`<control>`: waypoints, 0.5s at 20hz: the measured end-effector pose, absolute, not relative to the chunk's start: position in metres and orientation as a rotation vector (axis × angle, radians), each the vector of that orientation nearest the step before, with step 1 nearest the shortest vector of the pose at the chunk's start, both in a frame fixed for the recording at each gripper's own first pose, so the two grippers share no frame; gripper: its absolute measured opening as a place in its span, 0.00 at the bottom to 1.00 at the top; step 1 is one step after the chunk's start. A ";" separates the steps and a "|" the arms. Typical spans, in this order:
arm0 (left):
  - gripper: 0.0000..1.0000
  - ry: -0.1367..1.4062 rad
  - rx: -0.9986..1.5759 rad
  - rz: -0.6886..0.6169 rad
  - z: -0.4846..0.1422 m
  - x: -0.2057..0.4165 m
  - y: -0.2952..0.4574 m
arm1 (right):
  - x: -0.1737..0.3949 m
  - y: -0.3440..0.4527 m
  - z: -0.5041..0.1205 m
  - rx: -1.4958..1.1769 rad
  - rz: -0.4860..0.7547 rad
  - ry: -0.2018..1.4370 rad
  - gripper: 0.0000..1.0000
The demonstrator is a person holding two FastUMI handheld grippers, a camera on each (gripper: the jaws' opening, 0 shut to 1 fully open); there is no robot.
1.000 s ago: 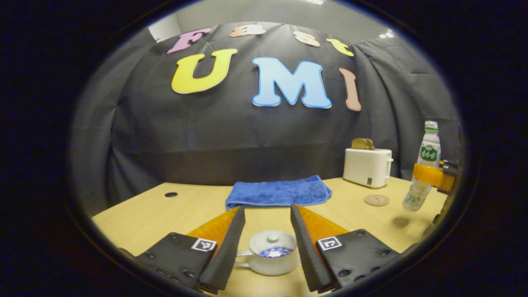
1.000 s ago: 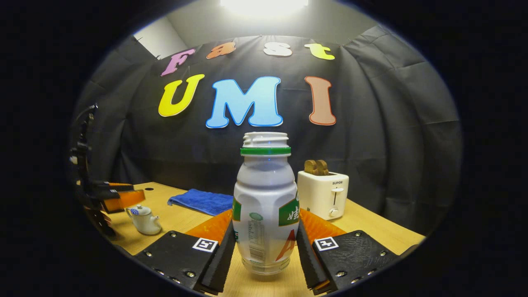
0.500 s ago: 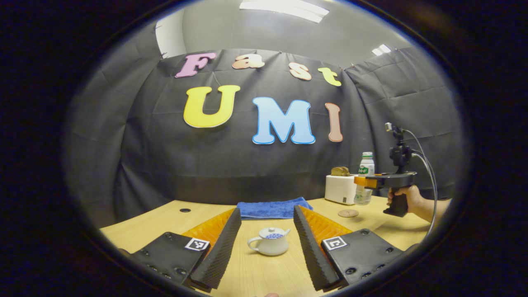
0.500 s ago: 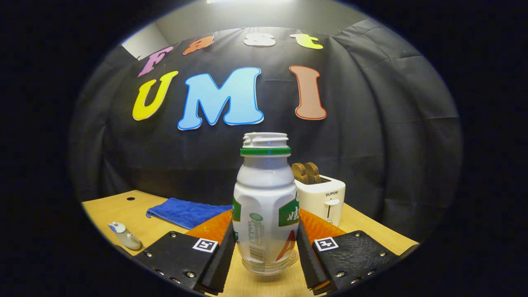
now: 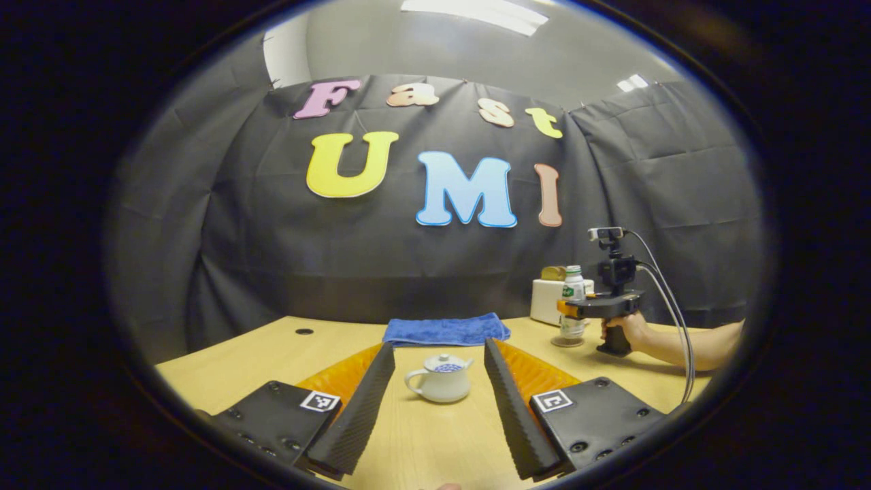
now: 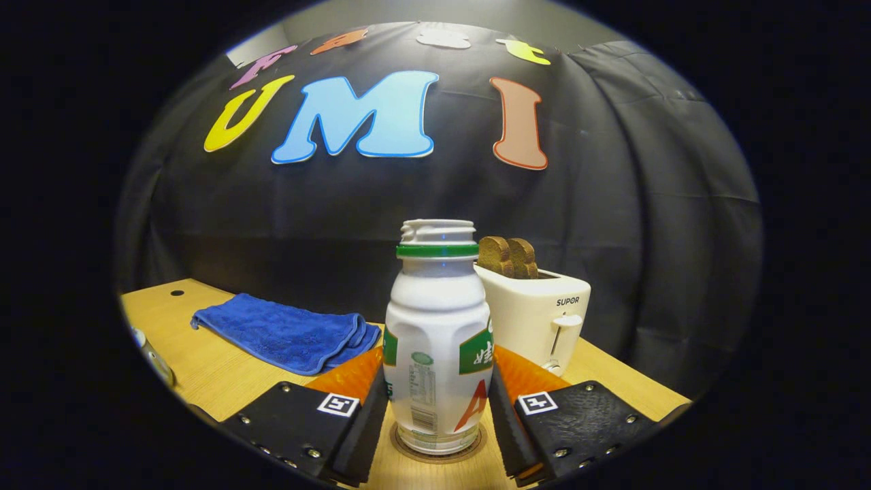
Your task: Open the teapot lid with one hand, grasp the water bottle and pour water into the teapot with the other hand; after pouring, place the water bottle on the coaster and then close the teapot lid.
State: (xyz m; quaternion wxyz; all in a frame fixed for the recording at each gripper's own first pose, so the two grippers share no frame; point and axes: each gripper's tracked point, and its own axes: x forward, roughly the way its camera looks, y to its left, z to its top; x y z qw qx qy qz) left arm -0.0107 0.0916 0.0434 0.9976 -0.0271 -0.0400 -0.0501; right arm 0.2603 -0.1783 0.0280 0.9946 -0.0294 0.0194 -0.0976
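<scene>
A small white teapot (image 5: 441,378) with its lid on stands on the wooden table (image 5: 422,442), beyond my left gripper (image 5: 439,346). That gripper is open and holds nothing. In the left gripper view, my right gripper (image 5: 577,307) is off to the right in a person's hand (image 5: 622,329), by the water bottle (image 5: 573,299) on the round coaster (image 5: 565,342). In the right gripper view, my right gripper (image 6: 439,384) is shut on the uncapped white water bottle (image 6: 435,340), both fingers pressing its sides. The bottle stands upright with its base on the coaster (image 6: 405,452).
A white toaster (image 6: 537,320) with two slices of toast stands just behind and right of the bottle. A folded blue towel (image 6: 286,332) lies at the back of the table, also behind the teapot (image 5: 446,330). A small round hole (image 5: 303,331) sits in the tabletop at far left.
My left gripper has pulled back from the teapot, which now sits farther off with its lid on. My right gripper carried the bottle rightward and down onto the coaster.
</scene>
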 end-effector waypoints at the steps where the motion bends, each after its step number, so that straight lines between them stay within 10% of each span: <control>1: 0.88 -0.078 -0.055 -0.100 0.042 -0.009 0.092 | 0.262 -0.180 0.026 -0.053 -0.197 0.040 0.70; 10: 0.88 -0.066 -0.038 -0.106 0.039 -0.003 0.083 | 0.267 -0.184 0.013 -0.020 -0.204 0.047 0.70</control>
